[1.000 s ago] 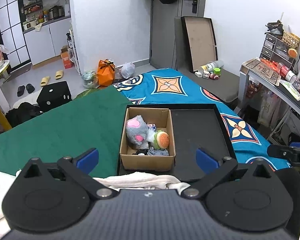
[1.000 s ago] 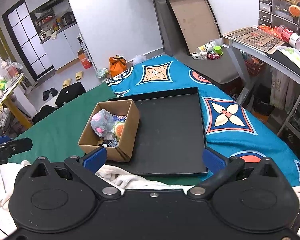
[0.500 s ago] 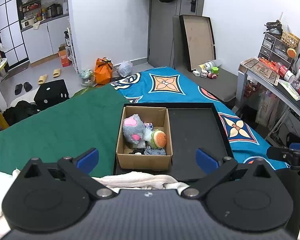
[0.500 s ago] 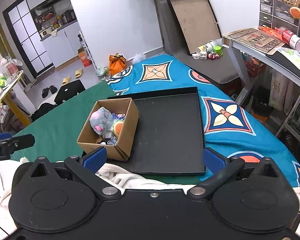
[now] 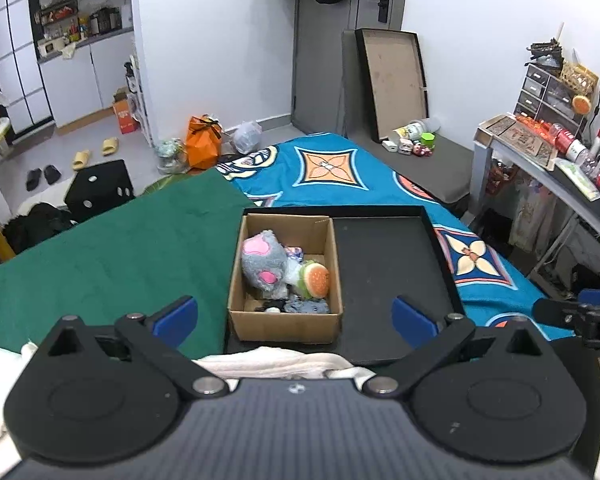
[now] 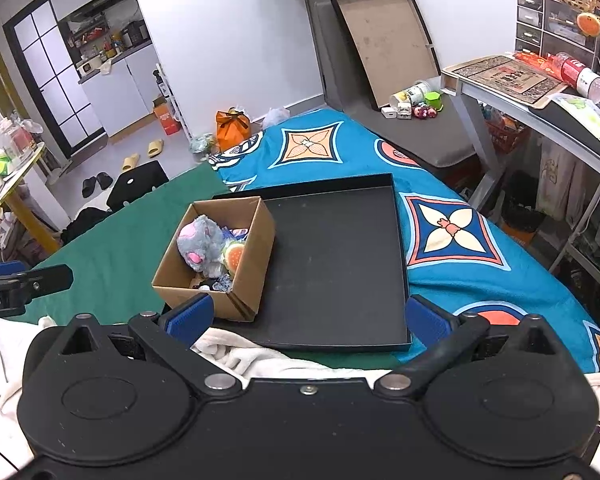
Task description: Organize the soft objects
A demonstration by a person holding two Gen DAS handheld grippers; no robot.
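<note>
A brown cardboard box (image 5: 286, 322) (image 6: 248, 256) stands in the left part of a shallow black tray (image 5: 392, 256) (image 6: 340, 264) on the bed. Inside it lie a grey and pink plush toy (image 5: 262, 262) (image 6: 202, 242), a plush burger (image 5: 316, 278) (image 6: 234, 256) and some small dark and blue soft items (image 5: 300, 306). My left gripper (image 5: 294, 316) is open, held back from the box's near wall with nothing between its fingers. My right gripper (image 6: 308, 318) is open too, above the tray's near edge and empty.
A white towel (image 5: 276, 362) (image 6: 236, 354) lies bunched just under both grippers. The bed carries a green blanket (image 5: 112, 248) on the left and a blue patterned sheet (image 5: 332, 168) on the right. A desk (image 6: 540, 112) stands to the right; bags and shoes litter the floor beyond.
Both grippers have drifted slightly, so the box and tray sit a little further left in the left wrist view. Nothing was grasped or let go.
</note>
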